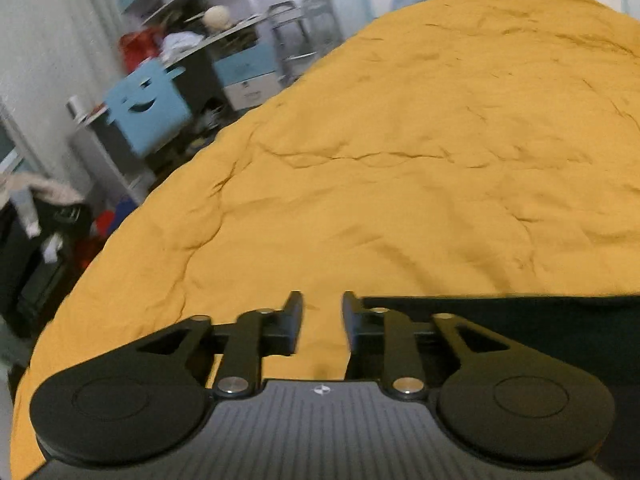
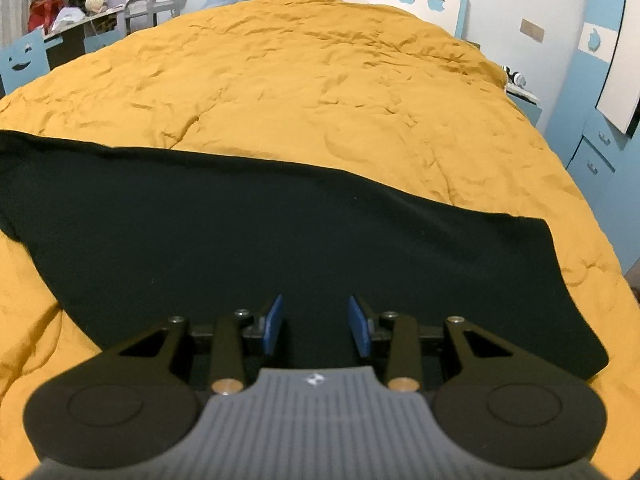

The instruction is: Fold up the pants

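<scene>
You were between folds, by my reading: the pants [image 2: 280, 240] lay flat as a dark band across the near part of the bed [image 2: 320, 80], and neither claw had hold of them. Your left claw [image 1: 322, 312] stood partly open and empty just off the pants' left end, and your right claw [image 2: 316, 320] hung partly open above their middle, nothing between the pads [image 2: 274, 320]; the next move likely called for pinching an end of the pants. Nothing else lay on the bed beside them.
</scene>
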`<state>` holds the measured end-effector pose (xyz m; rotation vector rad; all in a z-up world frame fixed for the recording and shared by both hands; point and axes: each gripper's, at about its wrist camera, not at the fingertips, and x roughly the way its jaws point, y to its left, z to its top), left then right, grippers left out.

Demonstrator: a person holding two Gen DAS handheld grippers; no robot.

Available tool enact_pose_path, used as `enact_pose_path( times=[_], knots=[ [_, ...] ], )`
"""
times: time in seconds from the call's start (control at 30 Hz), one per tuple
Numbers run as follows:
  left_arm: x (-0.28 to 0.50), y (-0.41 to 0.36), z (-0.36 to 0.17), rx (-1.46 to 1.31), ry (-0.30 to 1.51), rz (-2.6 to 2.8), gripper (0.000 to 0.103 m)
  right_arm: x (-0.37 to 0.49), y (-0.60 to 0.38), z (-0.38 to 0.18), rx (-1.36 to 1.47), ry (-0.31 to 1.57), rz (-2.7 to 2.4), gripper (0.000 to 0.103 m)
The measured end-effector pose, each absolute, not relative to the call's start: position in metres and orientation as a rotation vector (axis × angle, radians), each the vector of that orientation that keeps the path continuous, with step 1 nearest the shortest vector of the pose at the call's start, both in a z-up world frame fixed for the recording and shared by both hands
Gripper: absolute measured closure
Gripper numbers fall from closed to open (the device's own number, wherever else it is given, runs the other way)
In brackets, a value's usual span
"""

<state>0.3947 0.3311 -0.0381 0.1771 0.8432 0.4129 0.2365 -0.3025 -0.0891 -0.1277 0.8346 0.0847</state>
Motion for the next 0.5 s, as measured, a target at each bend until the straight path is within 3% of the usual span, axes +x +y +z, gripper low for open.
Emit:
enact_pose_path(
  times=[0.2,0.5],
  knots=[
    [0.341,0.354,-0.022,-0.174,0.873,0.315,0.070,0.225,-0.288,-0.079,-0.177,0.825,0.151,0.070],
    [0.302,0.392,-0.069,-0.672,0.869,0.335,0.070,0.200,-0.265,-0.073,-0.203,0.865,0.227,0.070]
  ],
)
